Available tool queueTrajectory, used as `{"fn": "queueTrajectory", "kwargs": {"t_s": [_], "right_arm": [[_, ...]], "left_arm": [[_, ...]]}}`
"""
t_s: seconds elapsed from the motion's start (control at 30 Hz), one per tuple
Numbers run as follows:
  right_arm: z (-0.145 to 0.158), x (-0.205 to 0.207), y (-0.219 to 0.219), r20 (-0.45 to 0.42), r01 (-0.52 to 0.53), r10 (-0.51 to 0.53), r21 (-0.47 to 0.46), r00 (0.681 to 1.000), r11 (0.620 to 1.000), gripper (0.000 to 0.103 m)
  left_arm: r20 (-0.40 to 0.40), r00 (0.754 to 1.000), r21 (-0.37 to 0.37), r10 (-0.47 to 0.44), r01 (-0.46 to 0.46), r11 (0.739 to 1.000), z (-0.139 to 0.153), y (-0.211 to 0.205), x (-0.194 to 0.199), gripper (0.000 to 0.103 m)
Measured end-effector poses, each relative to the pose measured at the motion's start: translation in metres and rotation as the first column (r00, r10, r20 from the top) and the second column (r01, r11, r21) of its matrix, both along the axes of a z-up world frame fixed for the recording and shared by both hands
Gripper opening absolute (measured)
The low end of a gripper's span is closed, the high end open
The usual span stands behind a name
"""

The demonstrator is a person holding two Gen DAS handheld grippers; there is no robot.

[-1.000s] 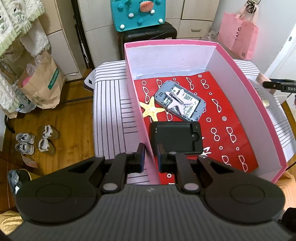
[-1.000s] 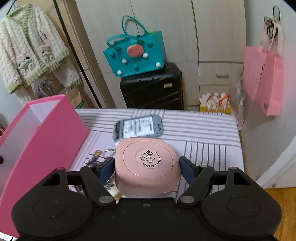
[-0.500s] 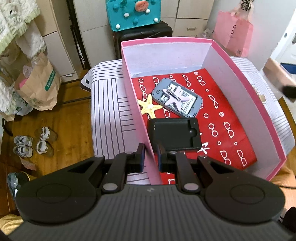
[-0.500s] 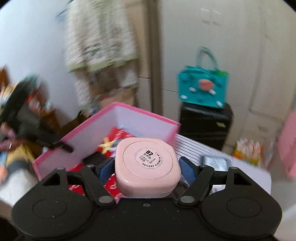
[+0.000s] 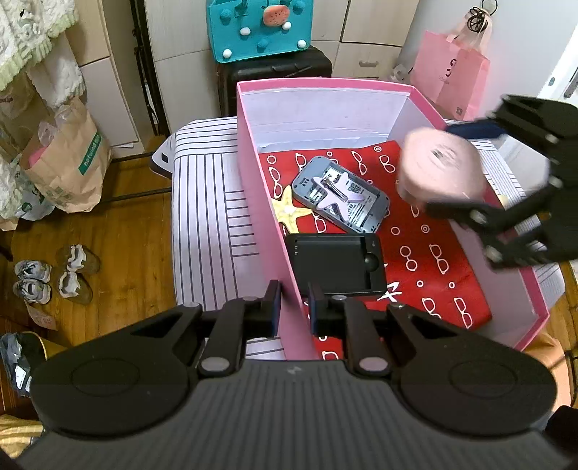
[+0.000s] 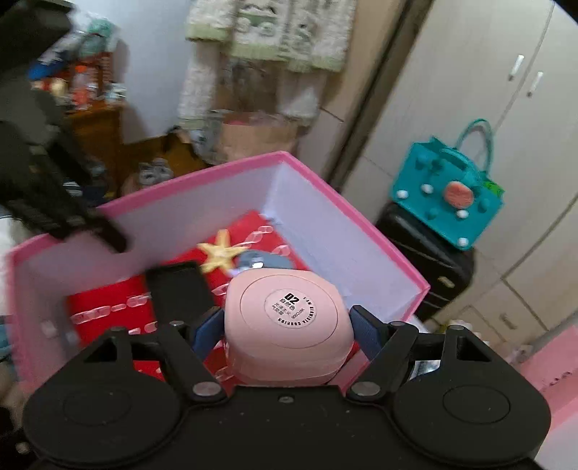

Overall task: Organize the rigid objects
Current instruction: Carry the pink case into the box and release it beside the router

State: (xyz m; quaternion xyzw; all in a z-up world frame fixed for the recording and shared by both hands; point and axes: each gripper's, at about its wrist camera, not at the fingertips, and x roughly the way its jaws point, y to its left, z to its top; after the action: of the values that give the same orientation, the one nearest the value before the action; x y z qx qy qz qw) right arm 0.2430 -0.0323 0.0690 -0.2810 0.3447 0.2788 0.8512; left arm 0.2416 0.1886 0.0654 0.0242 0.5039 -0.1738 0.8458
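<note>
My left gripper [image 5: 293, 305] is shut on the near left wall of the pink box [image 5: 325, 85], close to its front corner. Inside, on red patterned paper [image 5: 433, 260], lie a yellow starfish [image 5: 289, 209], a grey device [image 5: 341, 193] with a lilac clip on it, and a black device [image 5: 336, 264]. My right gripper [image 6: 287, 325] is shut on a rounded pink case [image 6: 285, 318] and holds it above the box [image 6: 253, 161]. From the left wrist view that case [image 5: 439, 170] hangs blurred over the box's right side.
The box stands on a striped table cover [image 5: 206, 217]. Behind it a teal bag [image 5: 258, 29] sits on a black suitcase [image 5: 278, 72], and a pink paper bag [image 5: 451, 79] hangs at the right. A brown paper bag [image 5: 65, 170] and shoes [image 5: 54, 278] are on the wooden floor at the left.
My right gripper has swung with the pink case from the table beside the box to above its inside, rolling as it went. The left gripper has kept its hold on the wall.
</note>
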Motion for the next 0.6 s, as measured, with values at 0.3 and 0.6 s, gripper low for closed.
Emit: {"fn": "queueTrajectory", "kwargs": {"t_s": [0.3, 0.6], "right_arm": [[-0.022, 0.030, 0.021, 0.015, -0.008, 0.011, -0.168, 1.000, 0.986, 0.080], [-0.020, 0.034, 0.010, 0.048, 0.055, -0.049, -0.125, 0.998, 0.991, 0.079]], "left_arm": [[0.003, 1.000, -0.010, -0.005, 0.005, 1.000, -0.001, 0.002, 0.000, 0.014], [-0.004, 1.000, -0.011, -0.016, 0.016, 1.000, 0.000, 0.002, 0.002, 0.015]]}}
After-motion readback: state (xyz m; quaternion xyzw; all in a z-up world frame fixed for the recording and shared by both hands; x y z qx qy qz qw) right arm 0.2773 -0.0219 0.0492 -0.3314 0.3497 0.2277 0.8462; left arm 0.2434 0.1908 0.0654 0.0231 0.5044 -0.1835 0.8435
